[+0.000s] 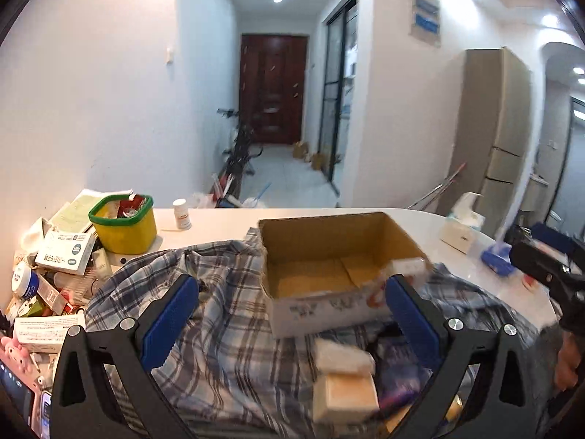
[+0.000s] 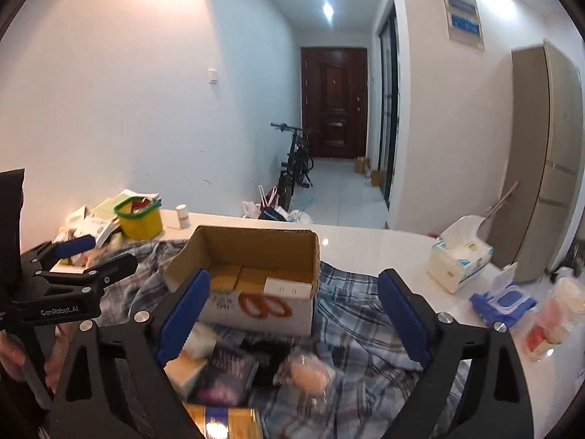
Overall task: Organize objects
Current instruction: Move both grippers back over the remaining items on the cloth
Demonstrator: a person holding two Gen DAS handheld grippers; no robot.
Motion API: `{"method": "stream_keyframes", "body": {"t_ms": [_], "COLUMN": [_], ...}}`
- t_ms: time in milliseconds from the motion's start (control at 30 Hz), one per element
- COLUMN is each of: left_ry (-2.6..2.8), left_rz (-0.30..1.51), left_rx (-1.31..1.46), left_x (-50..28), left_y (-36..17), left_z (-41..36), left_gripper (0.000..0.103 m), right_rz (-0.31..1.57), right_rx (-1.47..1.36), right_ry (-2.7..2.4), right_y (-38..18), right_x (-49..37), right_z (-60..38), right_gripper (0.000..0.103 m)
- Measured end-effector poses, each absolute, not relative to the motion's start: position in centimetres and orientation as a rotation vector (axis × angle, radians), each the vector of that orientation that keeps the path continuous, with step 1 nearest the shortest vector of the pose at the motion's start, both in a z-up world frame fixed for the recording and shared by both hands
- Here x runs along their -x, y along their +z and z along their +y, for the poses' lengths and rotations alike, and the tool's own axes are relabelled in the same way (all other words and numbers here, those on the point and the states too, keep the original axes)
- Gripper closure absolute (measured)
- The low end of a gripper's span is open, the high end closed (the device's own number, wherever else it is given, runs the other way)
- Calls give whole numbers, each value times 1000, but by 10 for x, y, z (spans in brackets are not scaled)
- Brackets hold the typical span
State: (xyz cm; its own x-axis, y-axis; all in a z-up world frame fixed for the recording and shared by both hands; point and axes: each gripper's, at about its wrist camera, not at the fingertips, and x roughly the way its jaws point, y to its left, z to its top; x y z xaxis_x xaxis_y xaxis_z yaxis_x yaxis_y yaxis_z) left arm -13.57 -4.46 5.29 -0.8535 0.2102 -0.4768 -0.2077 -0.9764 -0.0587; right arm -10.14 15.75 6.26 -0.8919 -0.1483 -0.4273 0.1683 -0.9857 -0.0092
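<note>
An open cardboard box (image 1: 329,256) stands on a plaid shirt (image 1: 226,314) on the white table; it also shows in the right wrist view (image 2: 252,256), holding a small white box (image 2: 289,287). My left gripper (image 1: 292,314) is open and empty, hovering before the box above small cream boxes (image 1: 343,376). It also appears at the left of the right wrist view (image 2: 95,252). My right gripper (image 2: 292,318) is open and empty above blurred items: a dark packet (image 2: 226,369), a peach round thing (image 2: 307,369) and a gold tin (image 2: 223,420).
A yellow tub with a green rim (image 1: 124,223) and a white pill bottle (image 1: 181,214) stand at the back left, beside a heap of medicine boxes (image 1: 65,252). A tissue pack (image 2: 460,256), blue wipes (image 2: 504,300) and a bagged item (image 2: 552,314) lie at the right.
</note>
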Motion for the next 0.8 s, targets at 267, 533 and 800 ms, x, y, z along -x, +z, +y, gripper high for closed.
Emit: {"method": "stream_keyframes", "body": {"t_ms": [267, 533, 800], "left_ry": [2880, 2969, 2998], "left_rz": [-50, -1, 0], "left_rx": [619, 568, 486], "left_x": [63, 1, -40], "left_y": [43, 47, 49], "left_z": [-42, -32, -25], "left_gripper": [0, 0, 0], "right_rz": [13, 55, -33], "right_rx": [-578, -522, -465], "right_ry": [-2957, -3040, -2996], "right_y": [58, 56, 69], "right_x": [25, -30, -77], "right_z": [171, 173, 185], "right_gripper": [0, 0, 0]}}
